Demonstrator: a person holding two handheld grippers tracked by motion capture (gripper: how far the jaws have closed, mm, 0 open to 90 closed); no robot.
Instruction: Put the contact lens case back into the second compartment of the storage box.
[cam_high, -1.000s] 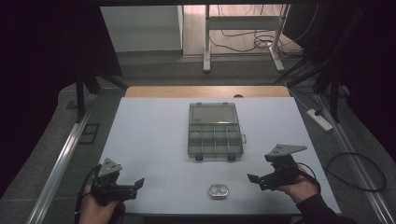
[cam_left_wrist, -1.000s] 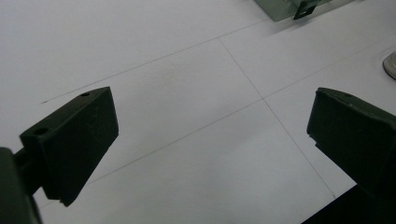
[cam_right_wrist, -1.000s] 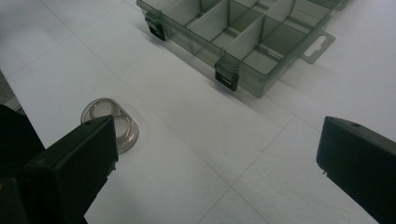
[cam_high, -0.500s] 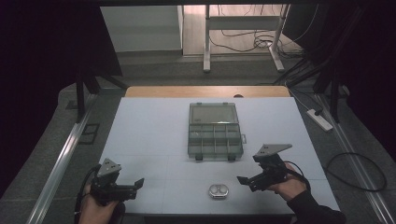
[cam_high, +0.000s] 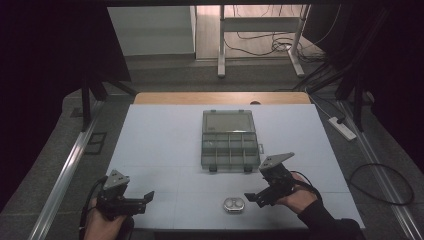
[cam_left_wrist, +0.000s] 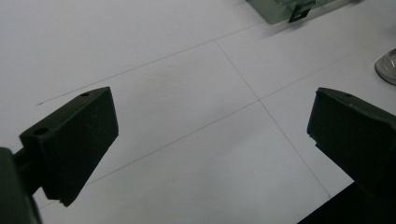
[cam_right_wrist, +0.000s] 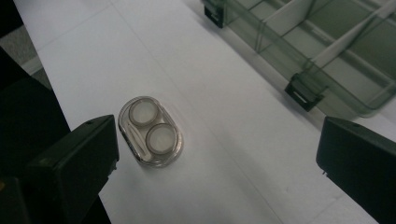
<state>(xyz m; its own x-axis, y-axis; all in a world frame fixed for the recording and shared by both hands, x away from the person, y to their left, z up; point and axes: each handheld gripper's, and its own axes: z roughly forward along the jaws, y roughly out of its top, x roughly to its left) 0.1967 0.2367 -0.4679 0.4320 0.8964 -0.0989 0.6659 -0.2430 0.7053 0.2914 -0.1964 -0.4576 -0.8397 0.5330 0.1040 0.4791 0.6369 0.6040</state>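
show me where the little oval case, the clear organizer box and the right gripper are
oval case (cam_right_wrist: 150, 132), right gripper view, on its clear top between the two round wells.
organizer box (cam_high: 229, 149), high view, on its divided tray.
right gripper (cam_high: 254, 196), high view, midway between its fingertips.

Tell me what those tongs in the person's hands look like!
Each of the tongs, left and right, is black, with two chunky, blocky jaws. A grey three-cornered plate sits on top of each, and a black cable trails from the back. The right arm wears a dark sleeve.

Glossy clear plastic case (cam_right_wrist: 150, 132); matt white table (cam_high: 160, 145).
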